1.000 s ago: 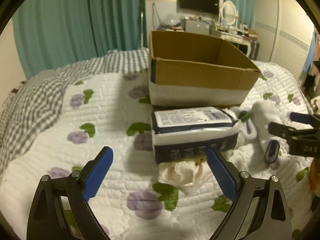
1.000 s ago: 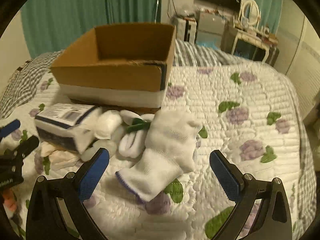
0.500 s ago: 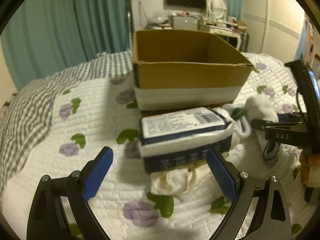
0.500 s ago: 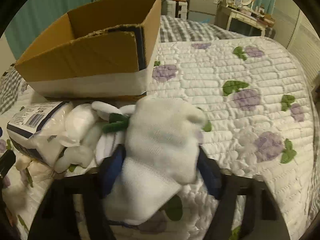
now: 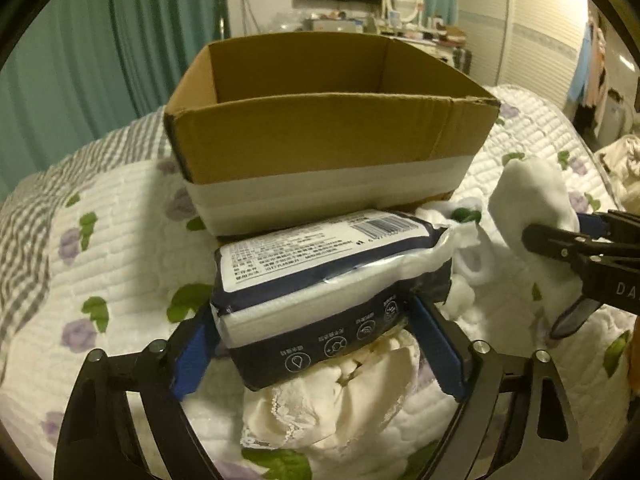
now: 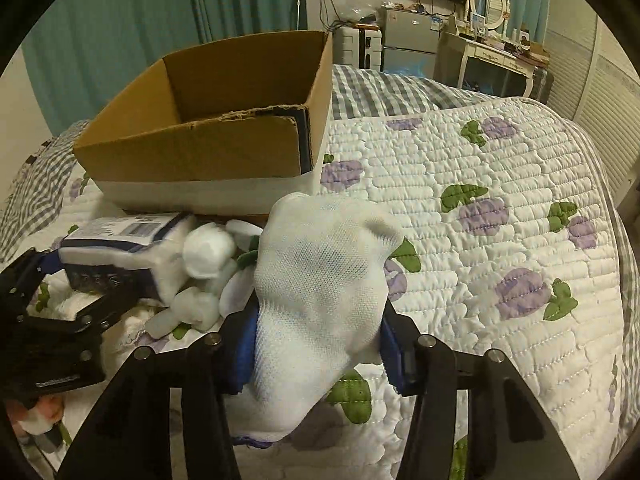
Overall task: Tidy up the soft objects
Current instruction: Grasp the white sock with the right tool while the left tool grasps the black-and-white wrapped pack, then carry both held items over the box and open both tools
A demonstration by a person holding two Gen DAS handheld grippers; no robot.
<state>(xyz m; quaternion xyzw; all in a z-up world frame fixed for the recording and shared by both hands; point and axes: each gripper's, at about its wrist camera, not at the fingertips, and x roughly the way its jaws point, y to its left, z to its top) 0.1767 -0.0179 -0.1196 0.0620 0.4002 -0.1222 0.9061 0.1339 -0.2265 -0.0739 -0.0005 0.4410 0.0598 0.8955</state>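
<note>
My left gripper [image 5: 316,354] has its jaws clamped on the navy tissue pack [image 5: 320,276]. Beyond the jaws sits the open cardboard box [image 5: 320,136]; beneath them lies a cream lace cloth [image 5: 328,408]. To the right, a white sock [image 5: 532,200] hangs in my right gripper [image 5: 560,236].

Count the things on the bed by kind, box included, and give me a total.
Brown cardboard box: 1
Navy-and-white plastic-wrapped tissue pack: 1
White mesh sock: 1
Cream lace-trimmed cloth: 1
White plush toy with green bow: 1
Total: 5
</note>
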